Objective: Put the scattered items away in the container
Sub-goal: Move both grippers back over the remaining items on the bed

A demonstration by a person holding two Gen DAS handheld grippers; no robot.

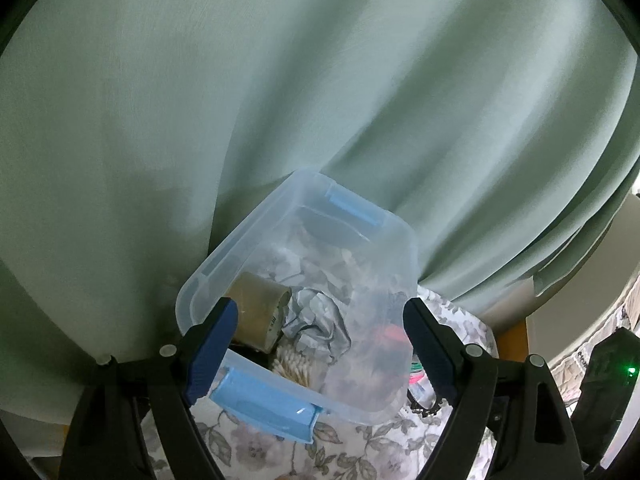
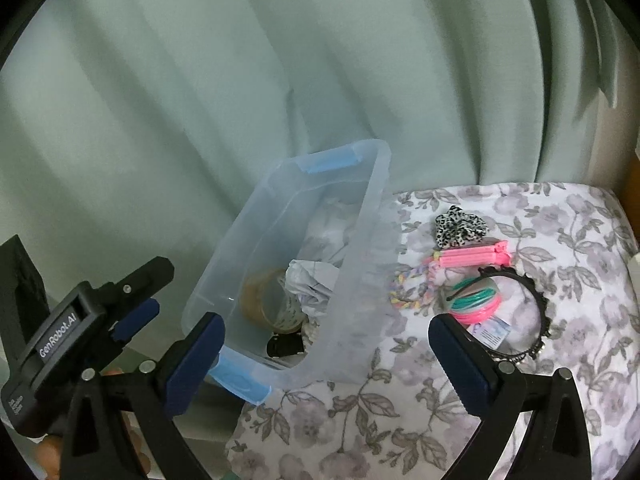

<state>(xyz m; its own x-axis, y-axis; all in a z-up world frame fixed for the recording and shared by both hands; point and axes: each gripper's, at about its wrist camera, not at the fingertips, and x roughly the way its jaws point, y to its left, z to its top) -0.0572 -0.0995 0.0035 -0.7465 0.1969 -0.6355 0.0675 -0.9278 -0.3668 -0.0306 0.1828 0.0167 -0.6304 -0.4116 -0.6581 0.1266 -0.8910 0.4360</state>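
Both tongs gape wide, nothing held: left gripper (image 1: 316, 344) over the bin (image 1: 394, 236), right gripper (image 2: 326, 356) at its near corner. Scrunchie (image 2: 460, 226), pink clip (image 2: 472, 258) and headband (image 2: 538, 300) wait on the cloth (image 2: 400, 420). The bin sits near the edge; a nudge could tip it. Its contents blur behind cloudy plastic.

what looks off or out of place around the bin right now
The clear bin sits at the cloth's left edge, possibly overhanging. A leopard scrunchie, pink clip, braided band, coil ties and black headband lie outside it.
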